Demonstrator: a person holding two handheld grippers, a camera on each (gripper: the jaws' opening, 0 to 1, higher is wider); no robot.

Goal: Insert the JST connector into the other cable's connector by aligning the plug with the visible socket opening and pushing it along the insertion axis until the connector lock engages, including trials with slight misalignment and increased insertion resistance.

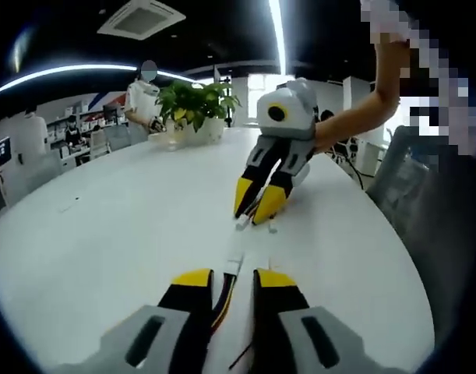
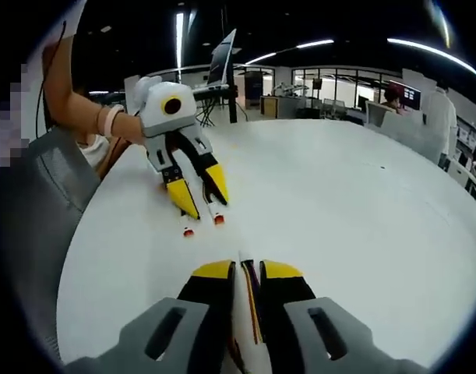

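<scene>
Between left gripper (image 1: 234,280) jaws: cable pinched, plug (image 1: 234,263) just past tips. Right gripper (image 2: 245,274) jaws pinch other cable (image 2: 252,308). Connectors apart above counter (image 1: 105,234). Risk: skewed approach jams plug, cable slips in jaws.

A potted plant (image 1: 197,109) stands at the upper centre on the white table (image 1: 105,234); a grey chair (image 2: 35,202) sits at the left.

Open-plan office, desks (image 2: 300,101), monitors (image 2: 401,93), ceiling strip lights (image 1: 278,31)
</scene>
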